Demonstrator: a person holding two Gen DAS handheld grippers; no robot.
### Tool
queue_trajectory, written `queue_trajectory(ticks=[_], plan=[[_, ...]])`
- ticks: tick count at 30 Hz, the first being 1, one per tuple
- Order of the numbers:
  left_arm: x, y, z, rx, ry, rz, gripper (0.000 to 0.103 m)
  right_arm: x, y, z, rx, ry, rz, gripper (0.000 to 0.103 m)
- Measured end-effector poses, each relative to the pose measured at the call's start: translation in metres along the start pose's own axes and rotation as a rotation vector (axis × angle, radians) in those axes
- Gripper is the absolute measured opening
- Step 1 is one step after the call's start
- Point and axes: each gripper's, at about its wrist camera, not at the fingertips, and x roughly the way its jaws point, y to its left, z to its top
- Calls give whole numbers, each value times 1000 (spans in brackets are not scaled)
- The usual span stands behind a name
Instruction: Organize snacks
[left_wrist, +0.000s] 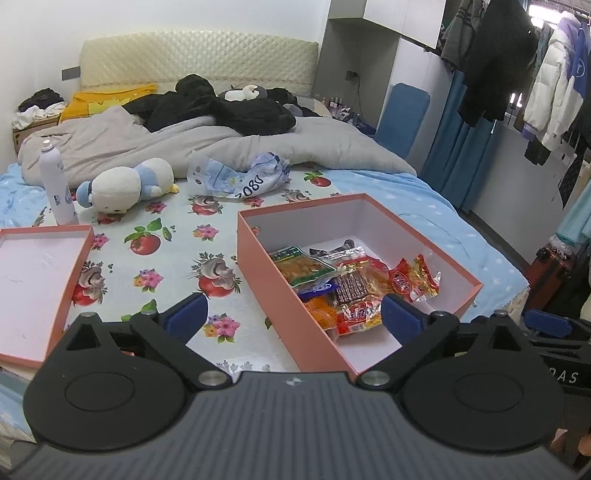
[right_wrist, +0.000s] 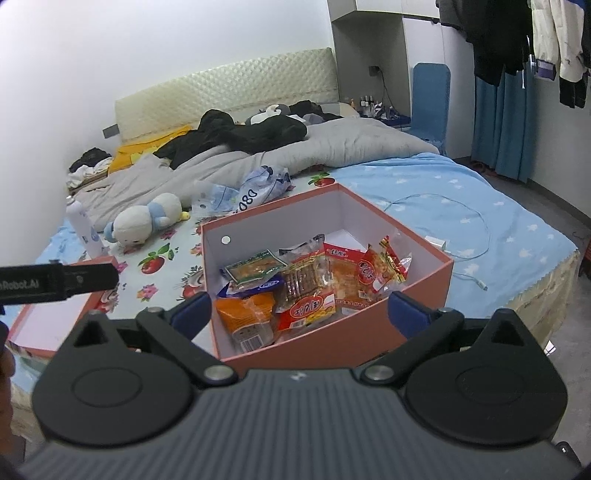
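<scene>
An open pink box sits on the flowered sheet with several snack packets piled inside. Its lid lies upturned to the left. My left gripper is open just before the box's near left wall, holding nothing. In the right wrist view the same box faces me corner-on, its snack packets in red, orange and green wrappers. My right gripper stands open over the near rim, nothing between its fingers. The lid shows at the left, below the left gripper's body.
A white spray bottle, a plush toy and a crumpled plastic bag lie beyond the box. Behind them is a grey duvet with dark clothes. A charger cable lies on the blue sheet at right. The bed edge drops off to the right.
</scene>
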Motion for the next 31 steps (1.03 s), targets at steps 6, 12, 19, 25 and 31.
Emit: queue_trajectory(ticks=[6,12,19,25,31], plan=[[1,-3,3,15,12,12,102,0,0,0,-1,-1,2,103],[4,-4,4,16,37,38,102,0,1,1,3,-1,-3,103],[6,-5,5,26,50,53,102,0,1,1,3,-1,-3,103],[7,-5,6,31,43,54,102,-1,1,1,3,-2,-2,103],[3,-6,4,32,28,45,102,0,1,1,5,-4,-7,103]])
